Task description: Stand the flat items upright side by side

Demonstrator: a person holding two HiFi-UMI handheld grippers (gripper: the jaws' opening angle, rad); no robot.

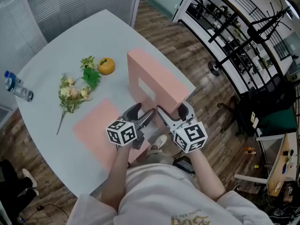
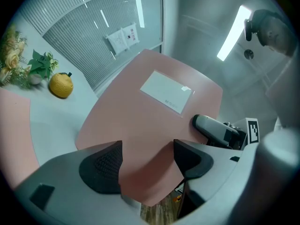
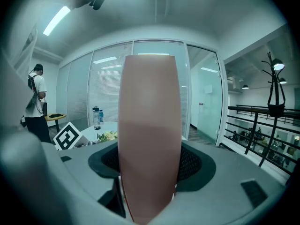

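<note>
A pink flat box [image 1: 154, 81] with a white label stands on its long edge on the white table [image 1: 70, 46], near the table's right rim. My right gripper [image 1: 171, 108] is shut across the thickness of its near end; the right gripper view shows the box edge-on [image 3: 150, 125], filling the gap of the right gripper [image 3: 150, 165]. My left gripper [image 1: 146, 108] is at the box's left face. In the left gripper view, the box's lower corner [image 2: 140, 121] lies between the wide jaws of the left gripper [image 2: 147, 165], with no clear pinch. A second pink flat item [image 1: 96, 125] lies flat to the left [image 2: 14, 125].
A sprig of artificial flowers [image 1: 72, 90] and an orange fruit [image 1: 106, 65] lie beyond the flat item. A water bottle [image 1: 18, 87] lies at the far left rim. The table's edge runs just under the grippers. A person [image 3: 36, 97] stands far off in the room.
</note>
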